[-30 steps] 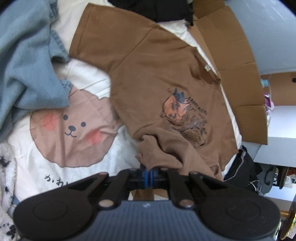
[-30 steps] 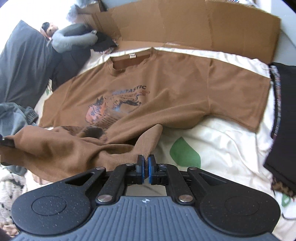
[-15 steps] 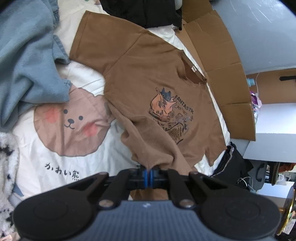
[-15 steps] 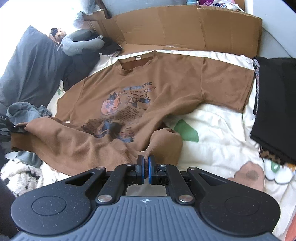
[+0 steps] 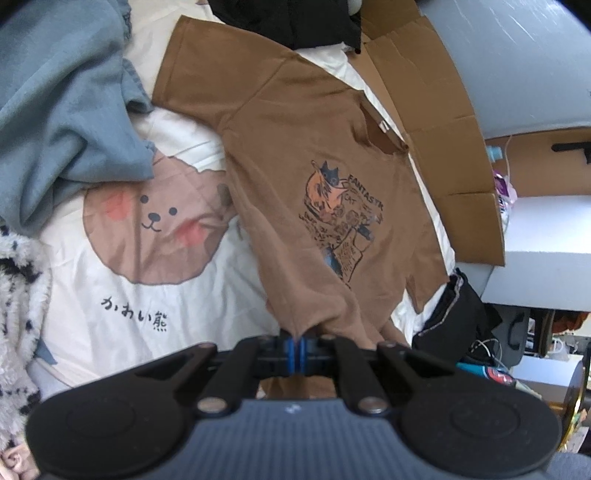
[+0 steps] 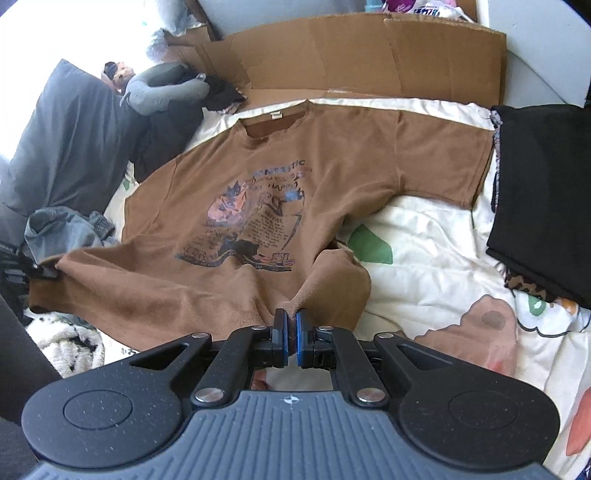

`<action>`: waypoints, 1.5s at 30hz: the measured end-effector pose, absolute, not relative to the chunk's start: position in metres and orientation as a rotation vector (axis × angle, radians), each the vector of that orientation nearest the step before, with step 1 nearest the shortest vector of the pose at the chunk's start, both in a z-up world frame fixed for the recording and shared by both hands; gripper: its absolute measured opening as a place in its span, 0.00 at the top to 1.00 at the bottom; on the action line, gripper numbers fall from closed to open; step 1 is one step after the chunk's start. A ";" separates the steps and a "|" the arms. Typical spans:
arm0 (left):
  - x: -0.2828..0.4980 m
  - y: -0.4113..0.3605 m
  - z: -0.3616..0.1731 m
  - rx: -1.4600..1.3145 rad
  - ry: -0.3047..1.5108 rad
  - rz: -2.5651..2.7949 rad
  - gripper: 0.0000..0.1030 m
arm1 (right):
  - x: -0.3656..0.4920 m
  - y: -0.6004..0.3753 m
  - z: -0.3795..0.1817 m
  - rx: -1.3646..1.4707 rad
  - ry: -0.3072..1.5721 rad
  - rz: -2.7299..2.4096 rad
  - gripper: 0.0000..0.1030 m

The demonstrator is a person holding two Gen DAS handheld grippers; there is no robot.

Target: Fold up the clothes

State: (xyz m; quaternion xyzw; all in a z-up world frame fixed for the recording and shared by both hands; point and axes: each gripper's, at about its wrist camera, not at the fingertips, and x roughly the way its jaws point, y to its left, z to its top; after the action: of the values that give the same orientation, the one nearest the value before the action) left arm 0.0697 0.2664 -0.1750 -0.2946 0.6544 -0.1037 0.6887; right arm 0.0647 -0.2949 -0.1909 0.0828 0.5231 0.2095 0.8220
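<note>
A brown T-shirt (image 5: 295,155) (image 6: 332,177) with a cat print lies face up on a cream bed cover (image 5: 129,295) (image 6: 424,266), collar towards the cardboard. My left gripper (image 5: 295,343) is shut on one bottom corner of the shirt. At the other bottom corner my right gripper (image 6: 291,325) is shut on the hem. Both corners are lifted off the cover and the hem hangs stretched between them. The left gripper also shows at the left edge of the right wrist view, pinching its corner.
Flattened cardboard (image 6: 351,55) (image 5: 443,110) lines the far edge by the wall. A blue-grey garment (image 5: 62,103) lies left of the shirt, a black garment (image 6: 543,199) (image 5: 288,18) beside its sleeve. A grey pillow (image 6: 70,147) and neck cushion (image 6: 162,88) sit at the head end.
Both grippers rose and pulled back with the hem corners. The bunched lower part of the shirt has been drawn out flatter, and the whole print now shows.
</note>
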 end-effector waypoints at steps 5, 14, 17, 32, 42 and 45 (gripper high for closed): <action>0.069 0.267 -0.166 -0.667 1.443 -0.248 0.97 | 0.067 -0.302 -0.169 0.203 1.108 0.450 0.98; 0.074 0.286 -0.172 -0.653 1.387 -0.170 0.97 | 0.068 -0.297 -0.179 0.318 1.115 0.524 0.93; 0.080 0.289 -0.187 -0.639 1.409 -0.127 0.97 | 0.068 -0.301 -0.209 0.359 1.152 0.482 0.93; 0.087 0.316 -0.237 -0.490 1.457 -0.022 0.97 | 0.031 -0.352 -0.335 0.413 1.263 0.246 0.85; 0.097 0.325 -0.253 -0.434 1.427 0.015 0.97 | 0.015 -0.346 -0.386 0.440 1.328 0.310 0.80; 0.103 0.325 -0.258 -0.412 1.429 0.023 0.97 | 0.015 -0.336 -0.396 0.452 1.333 0.320 0.79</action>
State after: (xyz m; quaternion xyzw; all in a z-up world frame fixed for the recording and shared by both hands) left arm 0.1030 0.3254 -0.2581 -0.1876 0.6502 0.0105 0.7361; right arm 0.0151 -0.3365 -0.3959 0.2069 0.6102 0.1467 0.7505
